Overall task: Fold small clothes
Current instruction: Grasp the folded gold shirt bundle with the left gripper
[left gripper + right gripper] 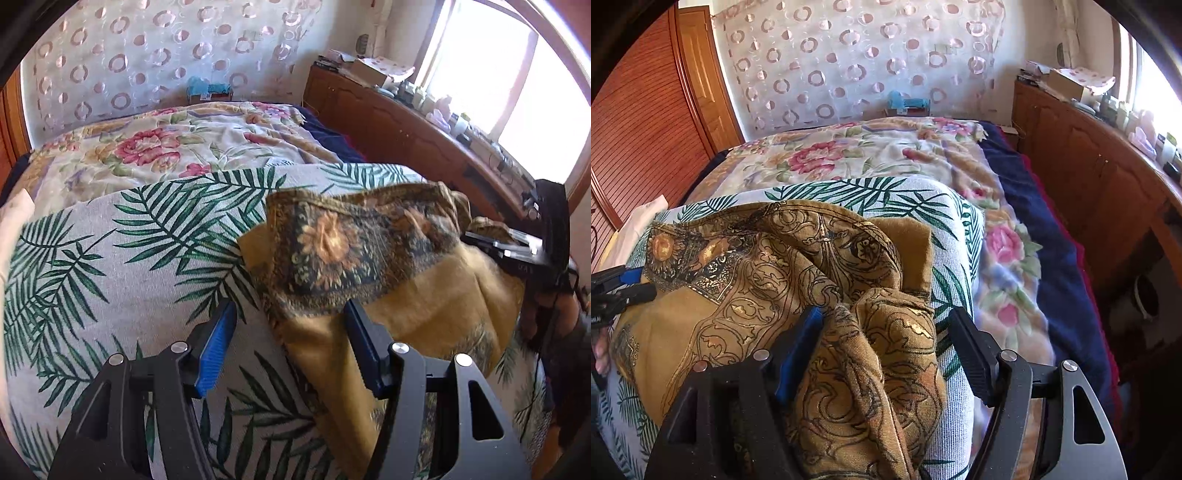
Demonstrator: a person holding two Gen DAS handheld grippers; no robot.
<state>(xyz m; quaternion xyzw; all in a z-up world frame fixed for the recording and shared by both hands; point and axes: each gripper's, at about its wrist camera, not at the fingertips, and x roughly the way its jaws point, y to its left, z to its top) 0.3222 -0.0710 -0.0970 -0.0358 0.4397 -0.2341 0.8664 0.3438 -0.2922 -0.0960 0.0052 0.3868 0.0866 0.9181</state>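
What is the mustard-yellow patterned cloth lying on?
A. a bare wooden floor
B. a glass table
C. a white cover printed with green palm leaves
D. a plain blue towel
C: in both wrist views the mustard-yellow patterned cloth lies rumpled on the white cover printed with green palm leaves, which shows beneath and around it.

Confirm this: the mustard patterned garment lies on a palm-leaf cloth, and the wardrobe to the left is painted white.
Not quite. The garment does lie on the palm-leaf cloth, but the wardrobe at the left is reddish-brown wood, not painted white. The right wrist view shows it.
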